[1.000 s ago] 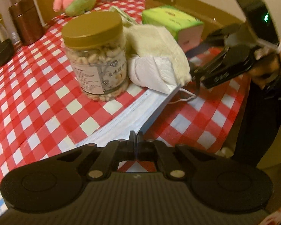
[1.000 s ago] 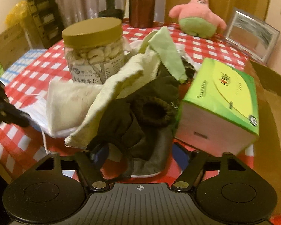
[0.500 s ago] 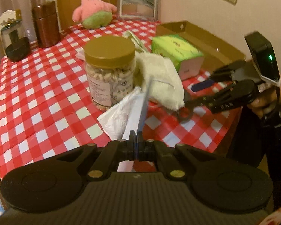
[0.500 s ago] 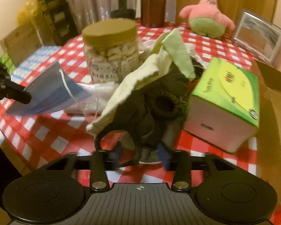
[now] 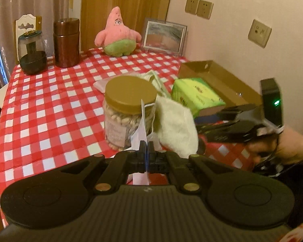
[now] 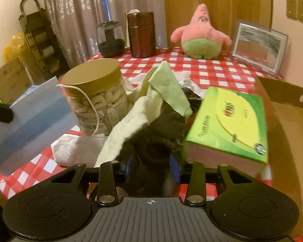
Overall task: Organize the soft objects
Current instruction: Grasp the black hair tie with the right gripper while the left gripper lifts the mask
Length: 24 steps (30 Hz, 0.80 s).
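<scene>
Left gripper (image 5: 147,151) jaws, clenched on the face mask (image 6: 28,119), have lifted it; right gripper (image 6: 152,164) jaws now straddle the dark cloth (image 6: 161,133).

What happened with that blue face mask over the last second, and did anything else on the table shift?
The left gripper, jaws shut on the pale blue pleated face mask, lifted it off the red checked tablecloth. The right gripper moved in around the dark knitted cloth. The gold-lidded nut jar and green tissue box stayed put.

Jar (image 6: 95,96) left of tissue box (image 6: 228,121)
</scene>
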Motion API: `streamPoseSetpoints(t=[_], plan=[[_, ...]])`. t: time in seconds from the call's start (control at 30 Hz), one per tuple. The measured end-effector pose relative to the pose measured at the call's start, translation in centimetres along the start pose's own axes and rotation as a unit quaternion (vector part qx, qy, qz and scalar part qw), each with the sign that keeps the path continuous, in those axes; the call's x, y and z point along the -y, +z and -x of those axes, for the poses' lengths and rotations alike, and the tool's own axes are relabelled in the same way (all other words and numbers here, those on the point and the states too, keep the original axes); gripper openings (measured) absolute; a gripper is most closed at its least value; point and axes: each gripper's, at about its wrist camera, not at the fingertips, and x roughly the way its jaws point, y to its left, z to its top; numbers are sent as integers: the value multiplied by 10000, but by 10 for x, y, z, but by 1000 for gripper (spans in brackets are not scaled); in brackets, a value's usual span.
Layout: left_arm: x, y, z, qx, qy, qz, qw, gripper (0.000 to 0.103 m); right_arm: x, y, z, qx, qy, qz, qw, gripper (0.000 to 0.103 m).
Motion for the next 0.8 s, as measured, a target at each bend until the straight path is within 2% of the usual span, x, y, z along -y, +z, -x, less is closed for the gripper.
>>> streamPoseSetpoints(t=[0.33, 0.4, 0.43, 0.57, 0.8], plan=[[3, 4, -2, 98, -130, 90, 9998, 0, -3, 3, -34, -180, 155, 106, 9997, 40], [4, 3, -3, 90, -129, 94, 9998, 0, -5, 3, -38, -190, 131, 152, 9996, 25], [4, 3, -2, 94, -129, 103, 9998, 0, -5, 2, -38, -186, 135, 142, 9996, 8], [8, 4, 5, 141, -128, 71, 9998, 0, -2, 4, -27, -33, 22, 45, 10000, 8], [19, 19, 24, 319, -97, 49, 9994, 0, -6, 9, 18, 326, -37, 55, 9994, 8]])
